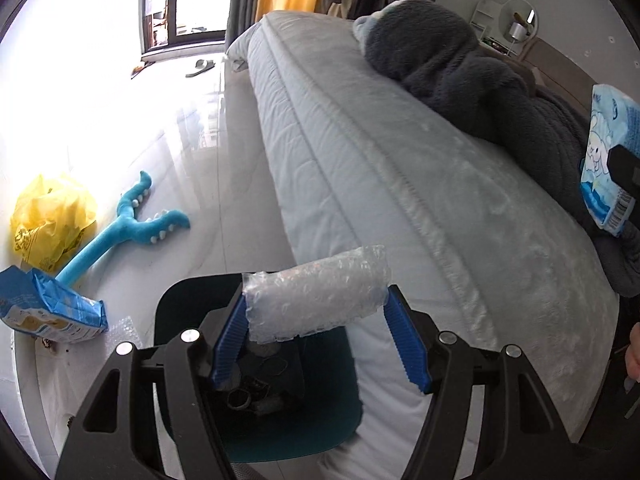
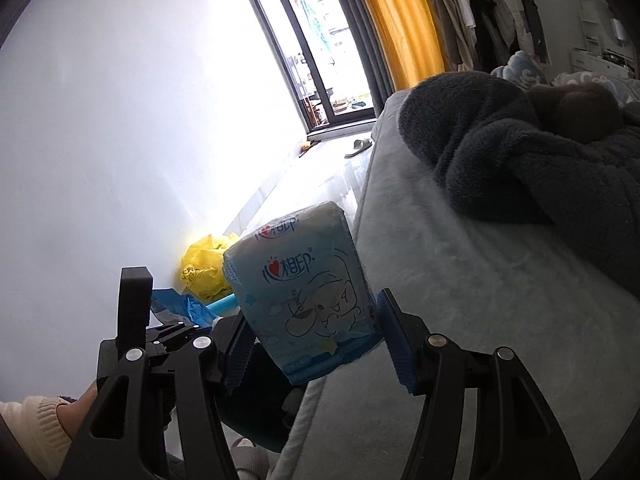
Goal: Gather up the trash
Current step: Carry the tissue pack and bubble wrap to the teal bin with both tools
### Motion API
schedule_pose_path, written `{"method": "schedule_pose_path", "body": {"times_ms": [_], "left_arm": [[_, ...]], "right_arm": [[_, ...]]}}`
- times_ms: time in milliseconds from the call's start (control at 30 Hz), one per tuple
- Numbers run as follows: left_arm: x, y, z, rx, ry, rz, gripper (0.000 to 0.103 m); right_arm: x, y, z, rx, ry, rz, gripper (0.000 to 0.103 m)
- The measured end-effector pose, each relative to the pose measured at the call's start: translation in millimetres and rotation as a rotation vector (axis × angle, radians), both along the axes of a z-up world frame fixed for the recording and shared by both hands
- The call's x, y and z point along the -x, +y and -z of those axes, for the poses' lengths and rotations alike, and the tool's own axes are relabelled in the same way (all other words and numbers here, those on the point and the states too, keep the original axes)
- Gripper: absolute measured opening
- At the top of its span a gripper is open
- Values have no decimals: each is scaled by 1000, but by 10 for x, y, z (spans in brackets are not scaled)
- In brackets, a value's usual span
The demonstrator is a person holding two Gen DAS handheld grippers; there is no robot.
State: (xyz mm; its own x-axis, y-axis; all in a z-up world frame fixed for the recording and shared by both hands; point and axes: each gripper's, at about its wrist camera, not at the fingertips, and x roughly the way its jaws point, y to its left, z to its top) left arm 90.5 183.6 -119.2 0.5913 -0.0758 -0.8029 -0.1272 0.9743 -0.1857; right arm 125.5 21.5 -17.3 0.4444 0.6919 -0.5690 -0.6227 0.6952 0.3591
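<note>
A roll of clear bubble wrap (image 1: 316,294) sits crosswise between the blue pads of my left gripper (image 1: 318,320), which is shut on it. Directly below it stands a dark teal bin (image 1: 288,432) with dark scraps inside. My right gripper (image 2: 310,338) is shut on a light blue tissue pack (image 2: 304,300) with a cartoon dog printed on it, held upright beside the bed edge. That same tissue pack (image 1: 606,164) shows at the right rim of the left wrist view. On the floor lie a crumpled yellow plastic bag (image 1: 52,222) and a blue wrapper (image 1: 52,306).
A grey-quilted bed (image 1: 380,168) runs along the right, with a dark fleece blanket (image 1: 460,68) heaped on it. A blue plush toy (image 1: 132,220) lies on the glossy white floor (image 1: 160,120). A slipper (image 1: 200,66) rests near the balcony door. A person's hand (image 2: 80,404) shows low left.
</note>
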Motion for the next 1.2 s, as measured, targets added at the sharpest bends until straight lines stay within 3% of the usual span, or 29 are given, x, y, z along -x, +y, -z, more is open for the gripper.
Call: {"method": "schedule_pose_path", "body": {"times_ms": [900,1000,1067,1200], "left_arm": [[202,836,504,63,236,-46,70],[228,878,557,79,260,-43,74],[244,895,569,85,269,-42,83],[275,941,535,90,258,-40,85]], "right_arm": [[79,1265,346,75,55,-157,60],[45,1339,411,92,70,-162,60],[34,1404,459,105,79,-166,60],[69,1488,544,130,92,-174,60]]}}
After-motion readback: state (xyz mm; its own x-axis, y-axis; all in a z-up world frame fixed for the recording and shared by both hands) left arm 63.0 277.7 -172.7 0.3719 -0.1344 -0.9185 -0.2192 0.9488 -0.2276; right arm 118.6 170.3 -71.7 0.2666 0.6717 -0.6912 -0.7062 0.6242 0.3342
